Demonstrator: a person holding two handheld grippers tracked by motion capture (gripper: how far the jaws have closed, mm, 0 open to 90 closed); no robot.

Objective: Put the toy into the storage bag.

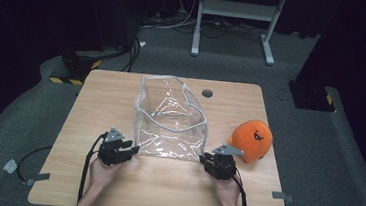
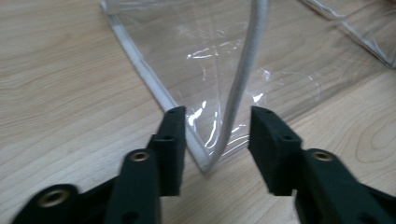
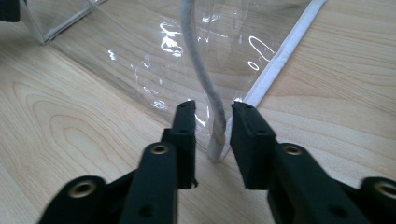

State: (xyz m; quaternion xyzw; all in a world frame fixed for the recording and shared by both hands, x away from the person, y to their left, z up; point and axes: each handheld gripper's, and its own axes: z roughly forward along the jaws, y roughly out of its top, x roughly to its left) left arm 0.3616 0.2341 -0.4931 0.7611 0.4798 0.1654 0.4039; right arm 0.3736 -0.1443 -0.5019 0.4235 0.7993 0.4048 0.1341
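A clear plastic bag (image 1: 169, 117) with white piping stands open on the wooden table (image 1: 117, 89). My left gripper (image 1: 134, 150) sits at the bag's near left corner. In the left gripper view its jaws (image 2: 217, 123) stand apart around that corner of the bag (image 2: 196, 56) without pressing on it. My right gripper (image 1: 205, 158) is at the near right corner. There the jaws (image 3: 213, 112) straddle the white edge of the bag (image 3: 154, 60), with small gaps on both sides. An orange plush toy (image 1: 252, 138) rests just right of the bag, beside the right gripper.
A round cable hole (image 1: 207, 93) lies in the table behind the bag. A white desk frame (image 1: 236, 17) stands on the grey floor beyond. Bare wood spreads left of the bag and along the near edge.
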